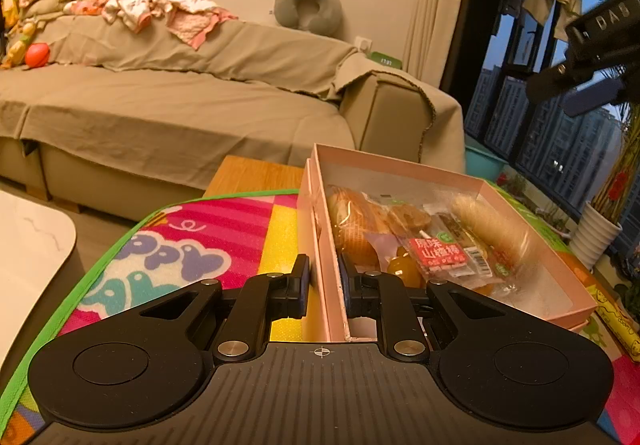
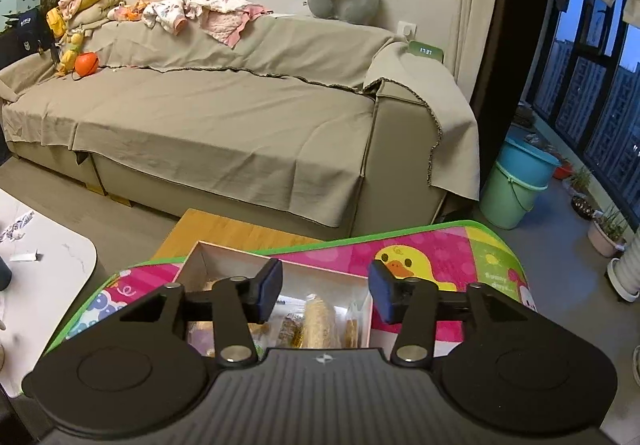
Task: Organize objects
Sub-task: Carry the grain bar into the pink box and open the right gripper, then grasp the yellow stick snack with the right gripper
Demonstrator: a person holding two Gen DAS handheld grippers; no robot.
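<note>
So the pink box (image 1: 460, 181) full of wrapped snacks (image 1: 436, 253) sits on the play mat (image 1: 180, 245), its long axis running away from the left claw (image 1: 324, 285), which is pinching the box's near-left wall with one pad inside and one outside. The right claw (image 2: 324, 287) hangs above the box, pointing down over the snacks with its jaws spread and nothing between them, so it's the free one for the next pick. Can't really tell from this fisheye whether anything's left outside the box.
</note>
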